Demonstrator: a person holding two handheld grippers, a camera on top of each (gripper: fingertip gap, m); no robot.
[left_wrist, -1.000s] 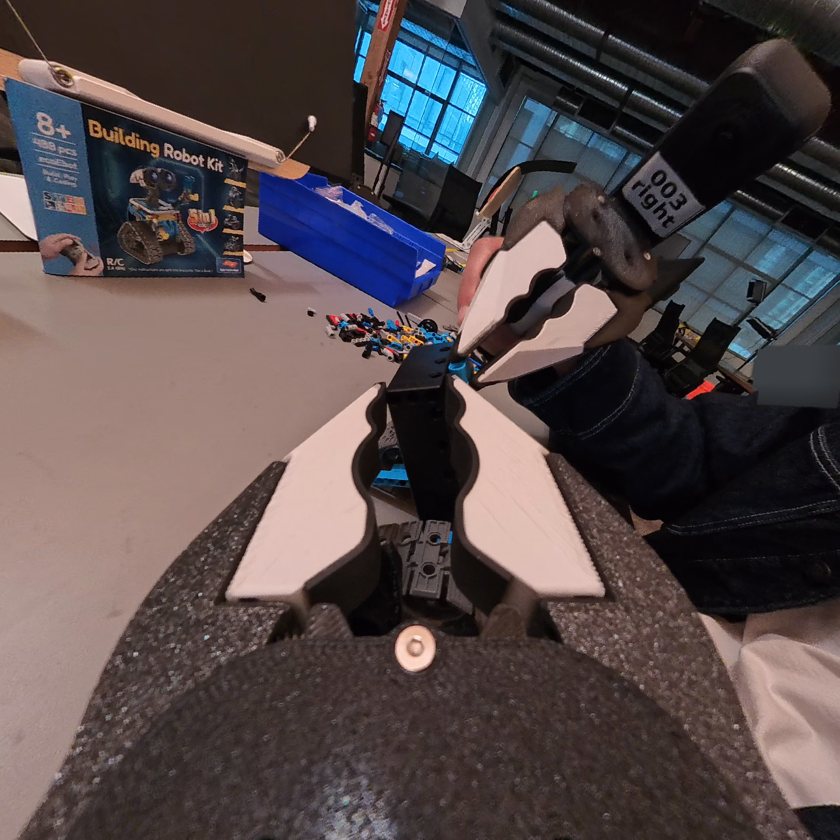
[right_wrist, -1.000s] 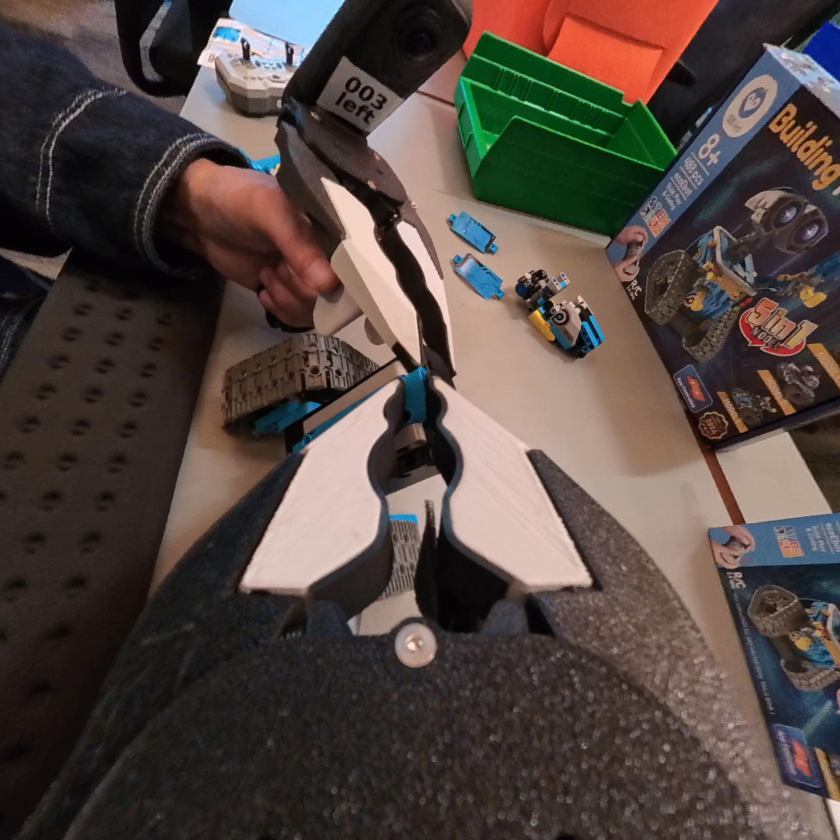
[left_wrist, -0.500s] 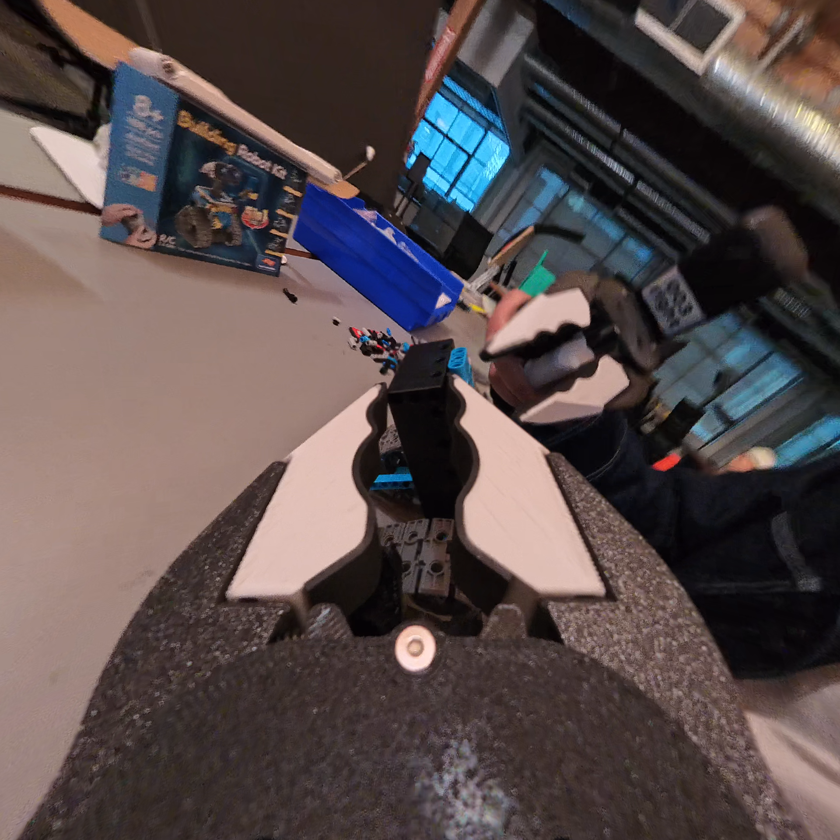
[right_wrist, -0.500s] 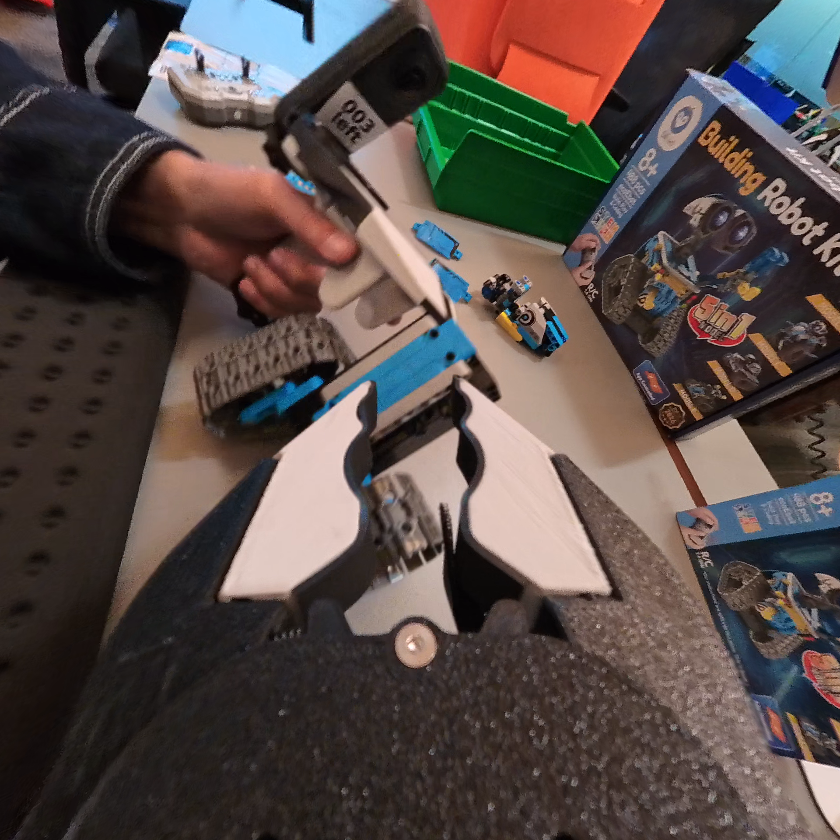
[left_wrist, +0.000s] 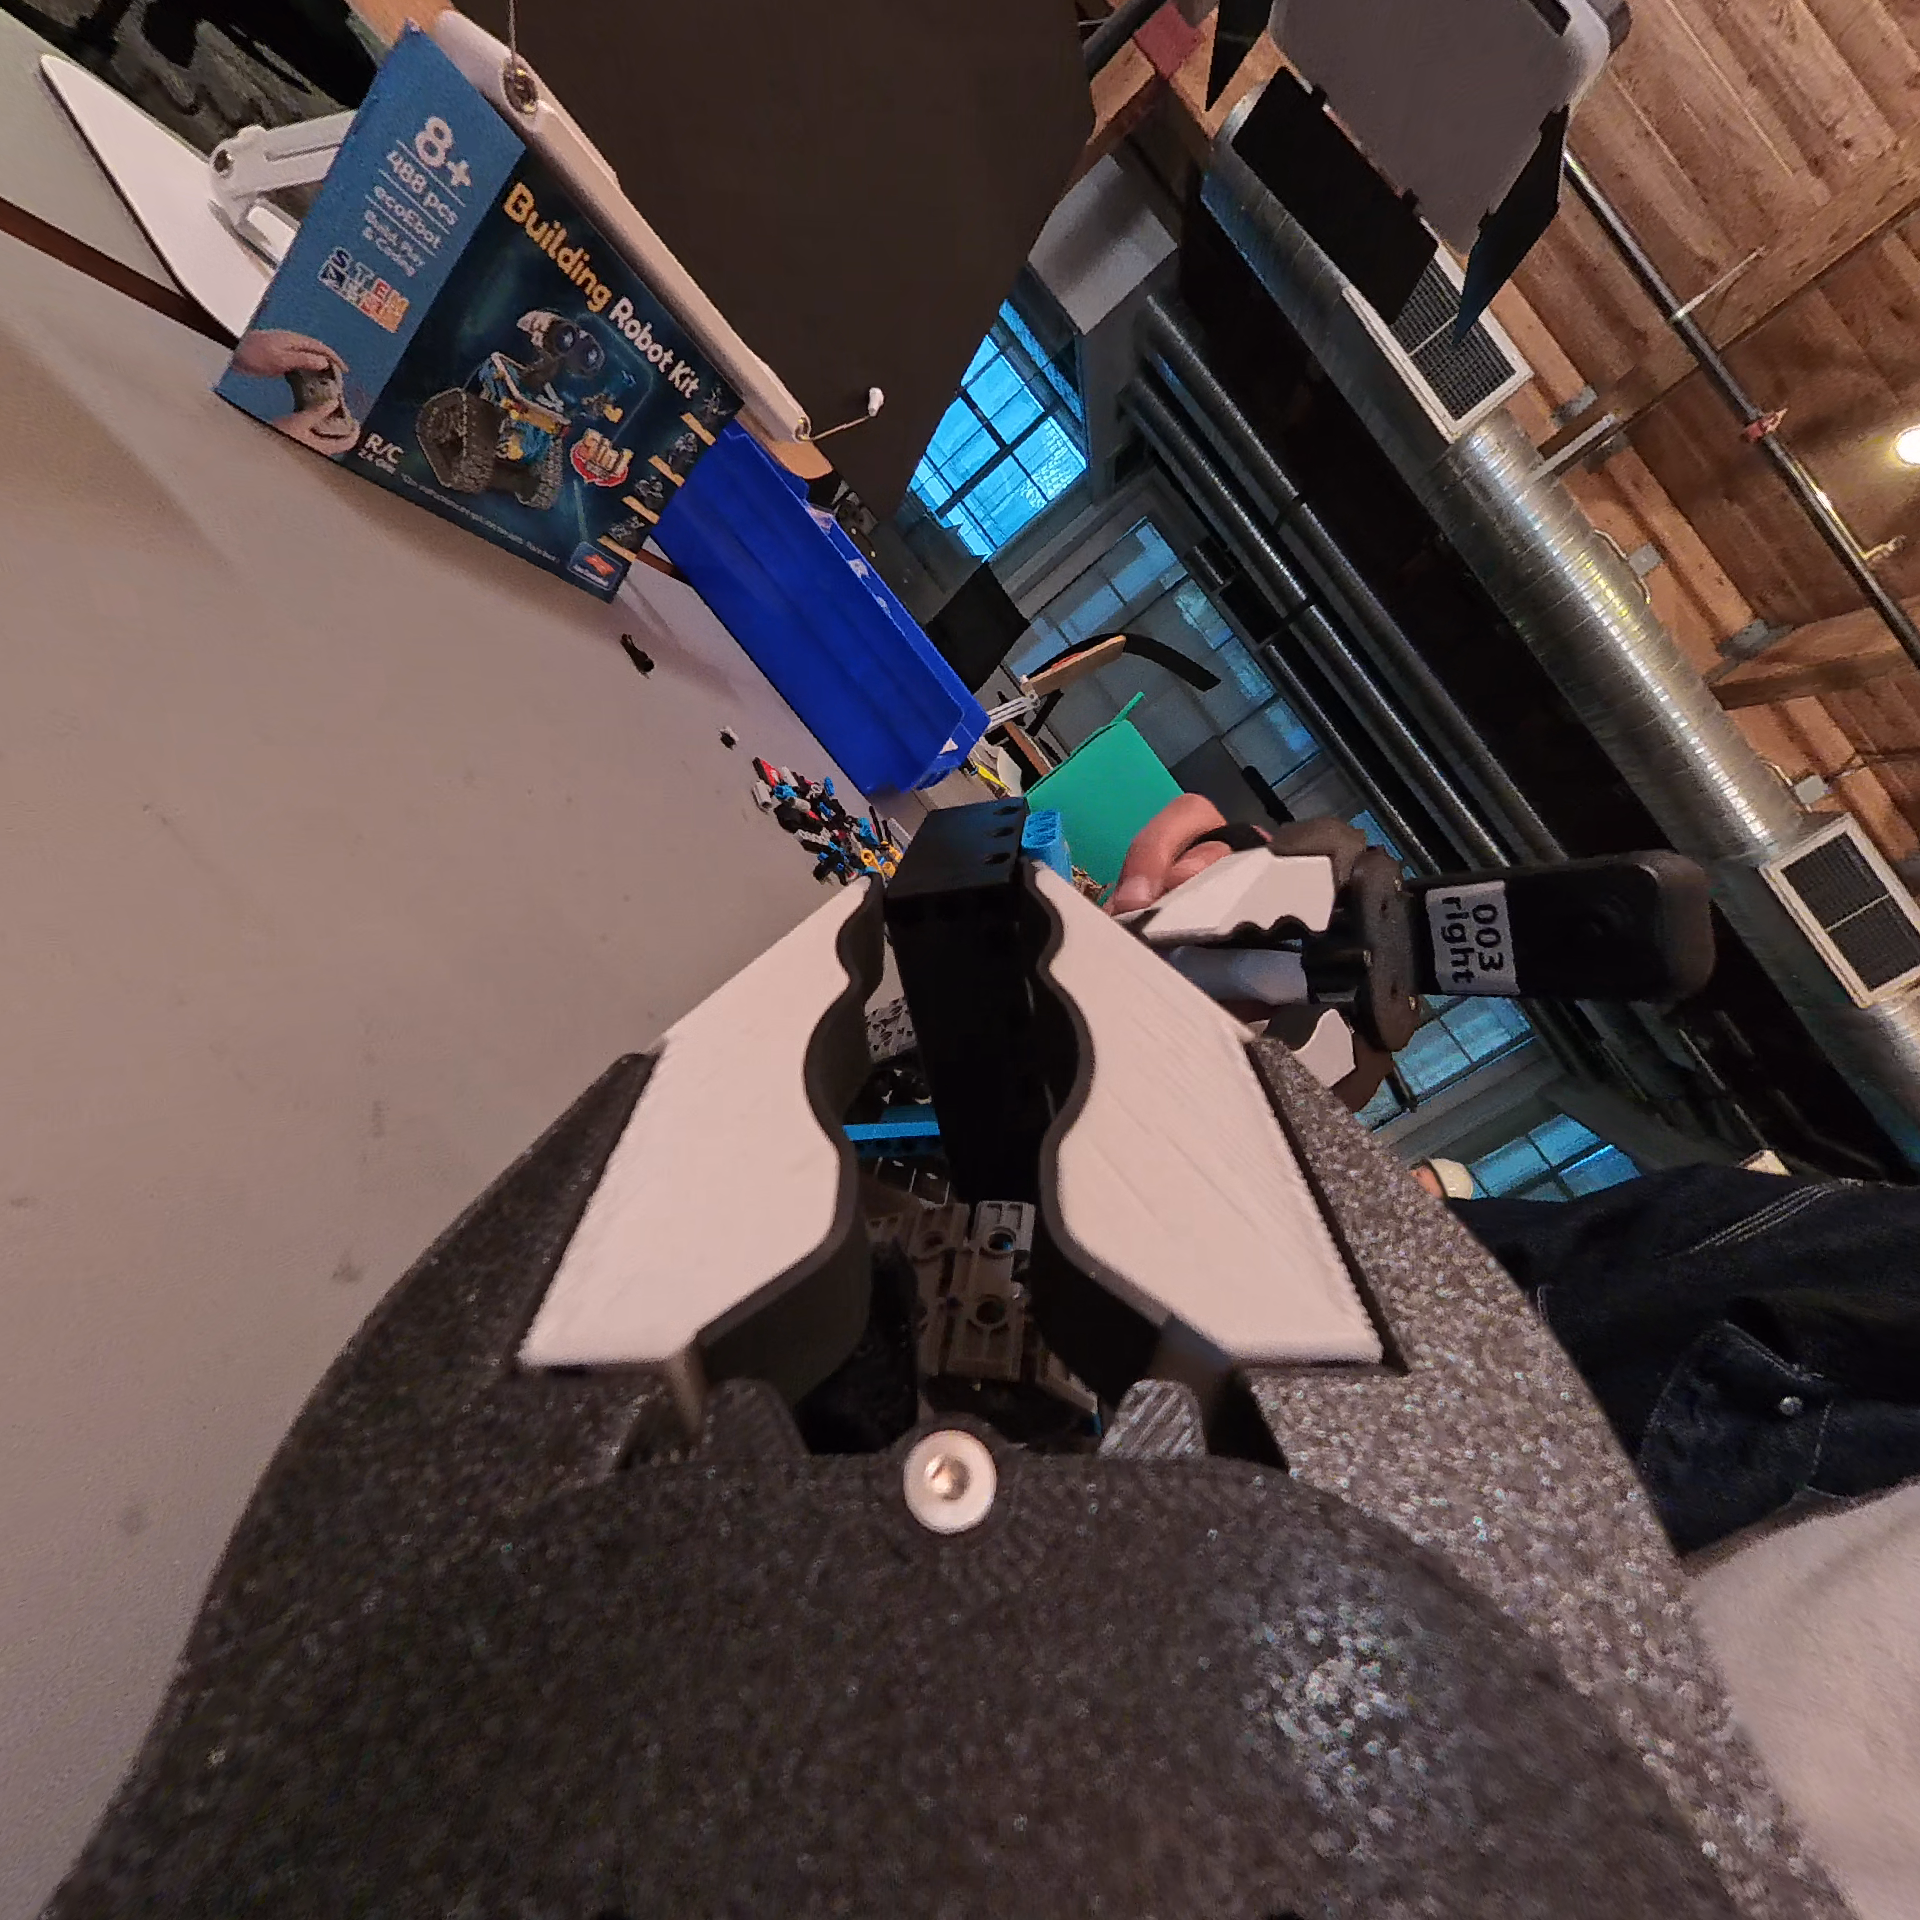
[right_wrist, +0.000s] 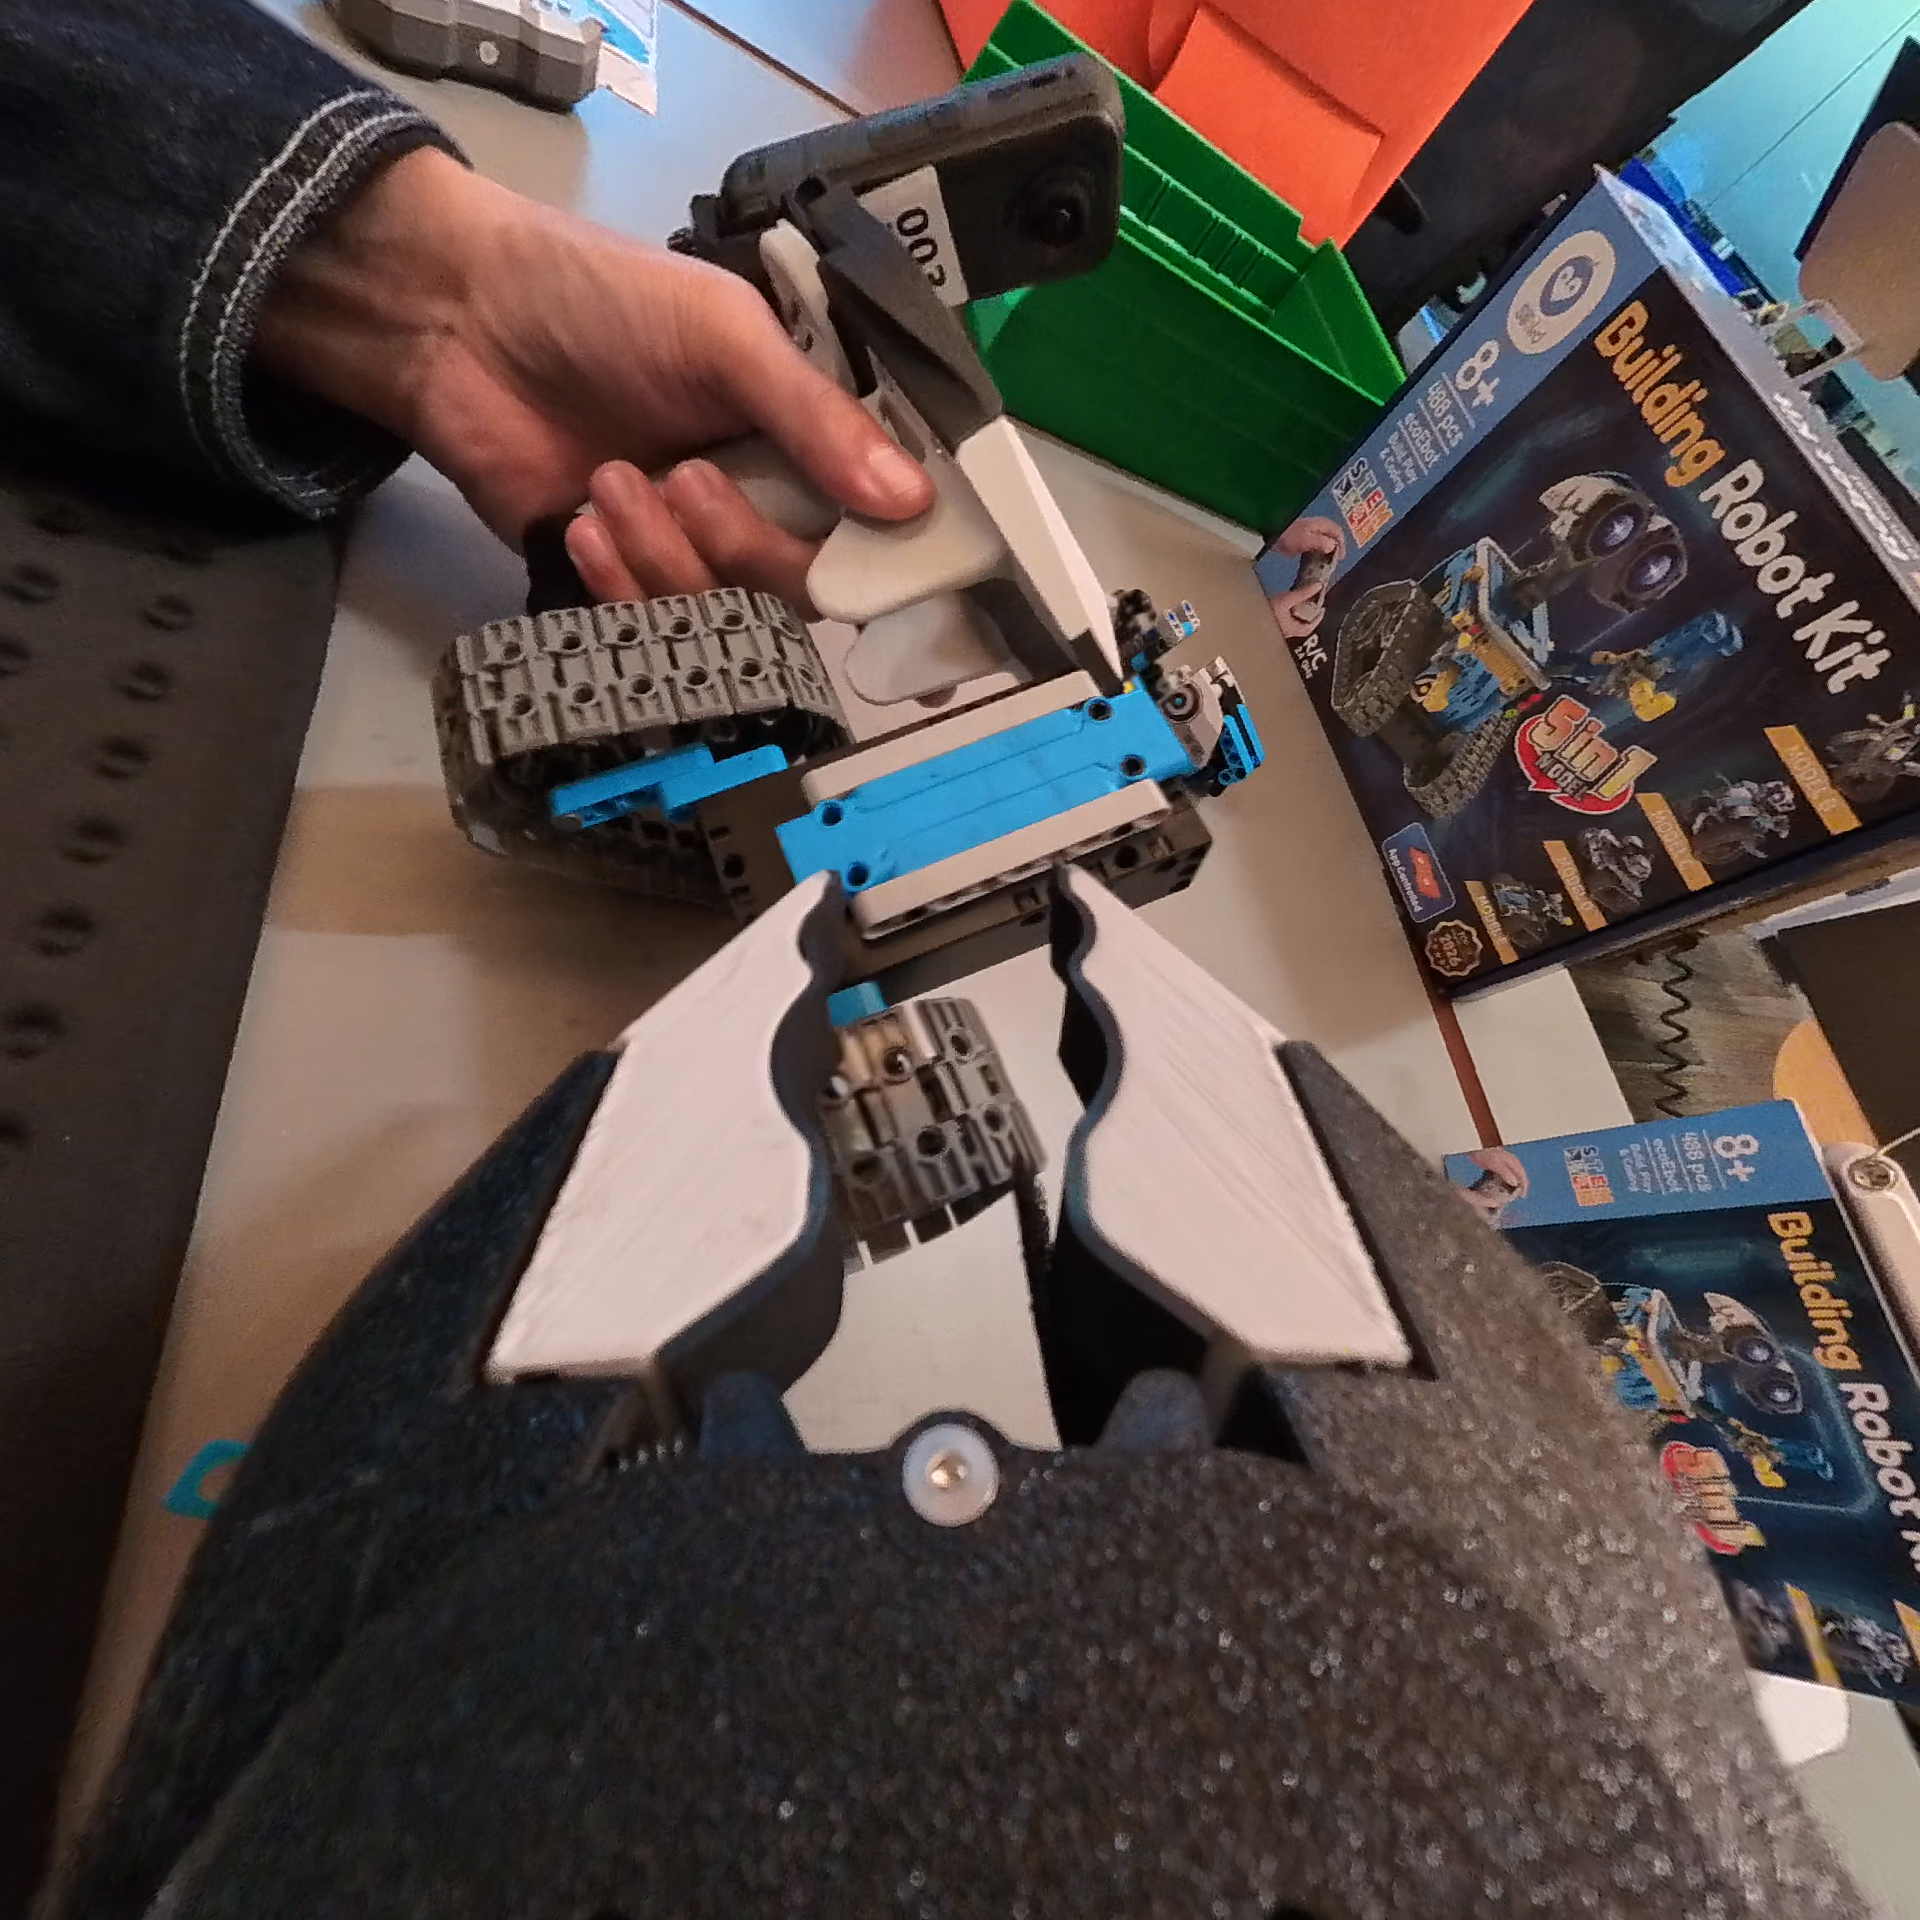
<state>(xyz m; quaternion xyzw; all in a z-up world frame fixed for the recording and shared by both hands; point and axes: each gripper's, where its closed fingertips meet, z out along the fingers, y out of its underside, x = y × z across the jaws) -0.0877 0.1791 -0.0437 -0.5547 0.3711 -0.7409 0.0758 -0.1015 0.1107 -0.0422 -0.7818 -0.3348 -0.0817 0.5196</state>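
Chassis (left_wrist: 966, 997) clamped in left gripper (left_wrist: 958, 914), right gripper (right_wrist: 940, 904) beside

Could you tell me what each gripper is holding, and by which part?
Left gripper clamps the tracked model by its black end block. Right gripper is open, holding nothing.

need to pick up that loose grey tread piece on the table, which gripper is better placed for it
Right, probably. The right gripper is open, and the tread piece lies between its fingers. The left gripper is shut on the robot model.
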